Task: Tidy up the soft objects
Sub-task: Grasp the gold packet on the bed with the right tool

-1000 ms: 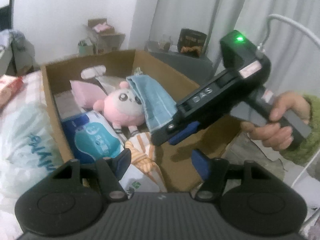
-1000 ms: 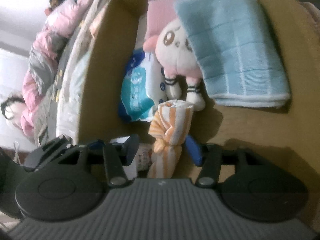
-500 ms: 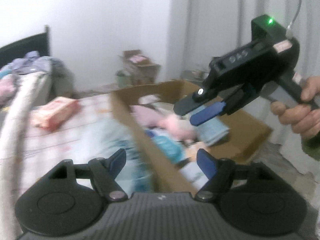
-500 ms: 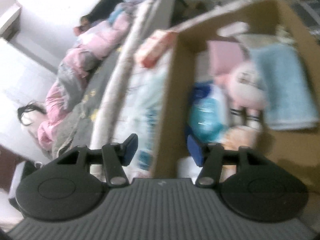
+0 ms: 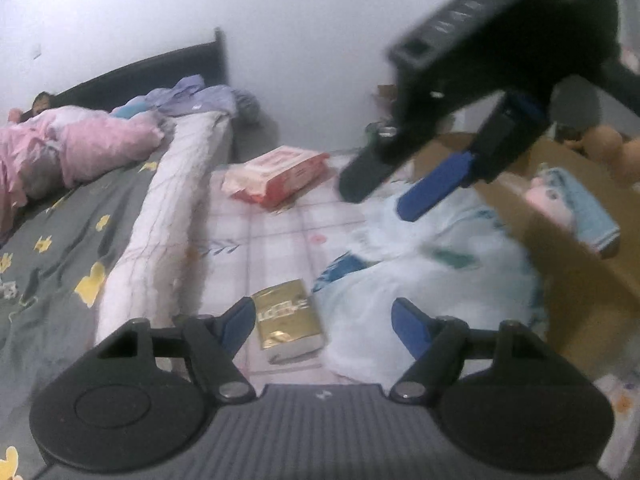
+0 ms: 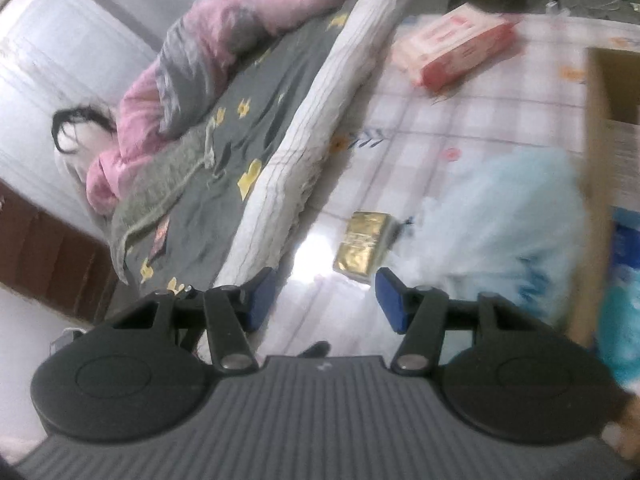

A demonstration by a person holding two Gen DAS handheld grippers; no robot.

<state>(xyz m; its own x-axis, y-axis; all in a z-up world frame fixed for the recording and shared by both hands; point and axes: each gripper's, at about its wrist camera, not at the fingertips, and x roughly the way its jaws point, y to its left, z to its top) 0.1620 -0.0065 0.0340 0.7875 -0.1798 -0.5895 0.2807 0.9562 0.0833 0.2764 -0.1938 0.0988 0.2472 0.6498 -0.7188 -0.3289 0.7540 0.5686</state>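
A bed (image 5: 52, 216) with a grey cover fills the left, its far end heaped with a pink quilt (image 5: 76, 148). Beside it lies a checked cloth (image 5: 276, 236), and on that a pale blue bag (image 5: 432, 280) (blurred, probably thin plastic). A cardboard box (image 5: 580, 256) is cut off at the right edge; inside it only part of a pink toy (image 5: 540, 200) and a blue towel (image 5: 588, 216) show. A red pack (image 5: 280, 172) lies farther off, and a small gold packet (image 5: 286, 320) sits nearest. The left gripper (image 5: 324, 324) hovers over the gold packet, its jaws closing but still apart, nothing pinched. The right gripper (image 6: 320, 300) has its jaws spread and empty.
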